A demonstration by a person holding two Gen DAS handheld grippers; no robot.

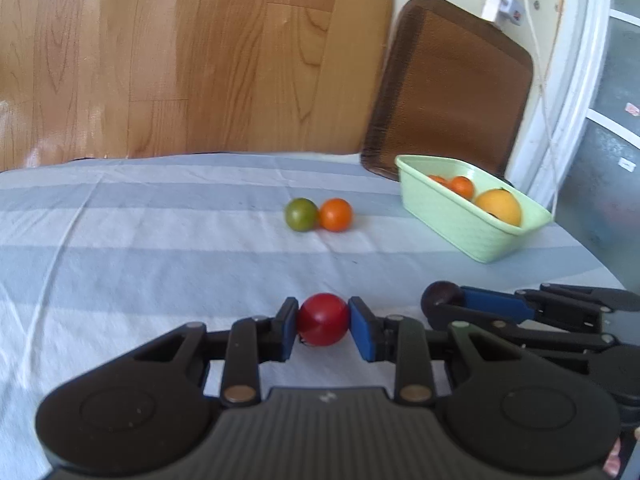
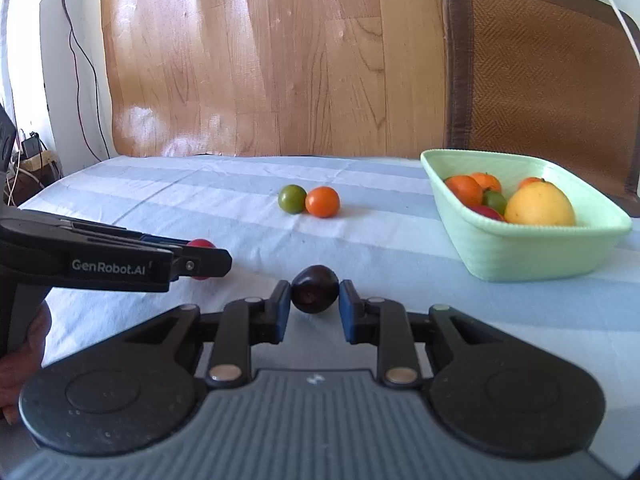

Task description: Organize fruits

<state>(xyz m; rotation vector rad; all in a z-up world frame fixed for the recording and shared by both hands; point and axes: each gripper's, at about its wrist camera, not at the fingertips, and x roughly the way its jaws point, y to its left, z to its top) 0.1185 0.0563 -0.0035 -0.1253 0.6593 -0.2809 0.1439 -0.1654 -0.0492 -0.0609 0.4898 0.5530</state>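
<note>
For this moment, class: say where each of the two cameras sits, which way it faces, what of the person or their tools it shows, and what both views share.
Left wrist: sits on the left tongs, facing across the striped tablecloth toward the wood-panel wall; its pads flank a red fruit; the right tongs show at right.
Right wrist: sits on the right tongs, facing the same way; pads flank a dark fruit; left tongs and a hand show at left.
Shared: green basket, green fruit, orange fruit.

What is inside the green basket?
The green basket holds a yellow citrus, orange fruits, a small green fruit and a red one; anything beneath is hidden.
</note>
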